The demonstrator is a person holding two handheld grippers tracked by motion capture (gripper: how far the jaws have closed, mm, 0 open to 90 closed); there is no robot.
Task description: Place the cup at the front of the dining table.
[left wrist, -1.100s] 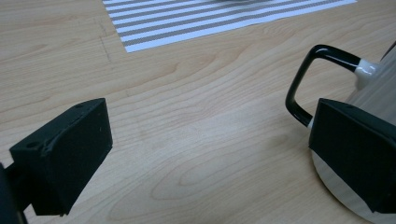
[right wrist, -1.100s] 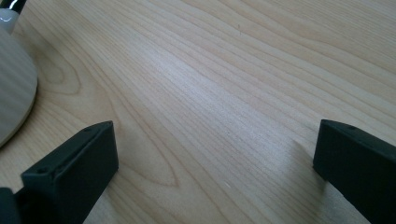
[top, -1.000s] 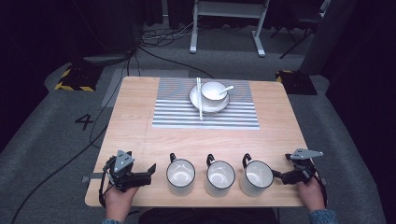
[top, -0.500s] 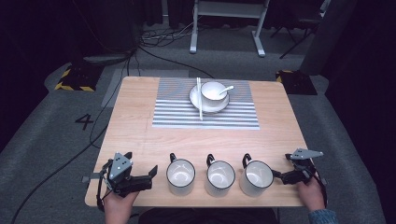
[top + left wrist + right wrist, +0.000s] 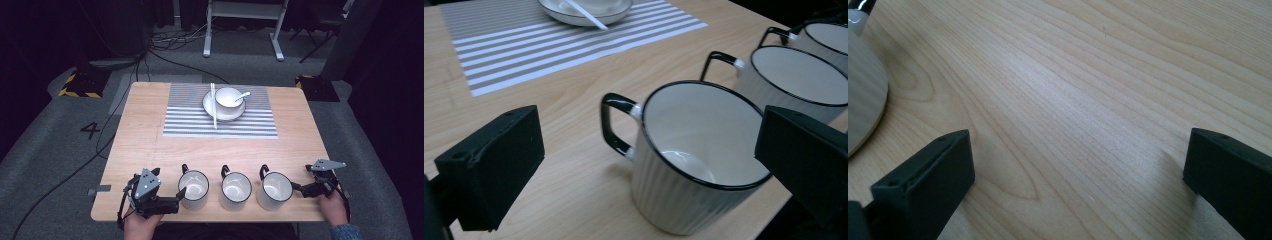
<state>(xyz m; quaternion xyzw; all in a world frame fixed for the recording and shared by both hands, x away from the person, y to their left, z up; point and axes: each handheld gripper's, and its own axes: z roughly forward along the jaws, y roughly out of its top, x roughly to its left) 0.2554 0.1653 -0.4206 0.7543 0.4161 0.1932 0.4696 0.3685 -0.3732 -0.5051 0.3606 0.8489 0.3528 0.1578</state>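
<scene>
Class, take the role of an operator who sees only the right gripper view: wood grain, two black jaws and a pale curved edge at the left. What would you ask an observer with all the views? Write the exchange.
Operator: What is the pale curve at my left?
Observer: The rightmost mug of three standing in a row along the near edge; the right gripper sits just beside it with its jaws open.
Operator: Where is the left gripper?
Observer: The left gripper is at the leftmost mug, jaws open on either side of it, not closed.
Operator: Anything farther back?
Observer: A striped placemat carrying a bowl on a plate, with chopsticks laid across.
</scene>
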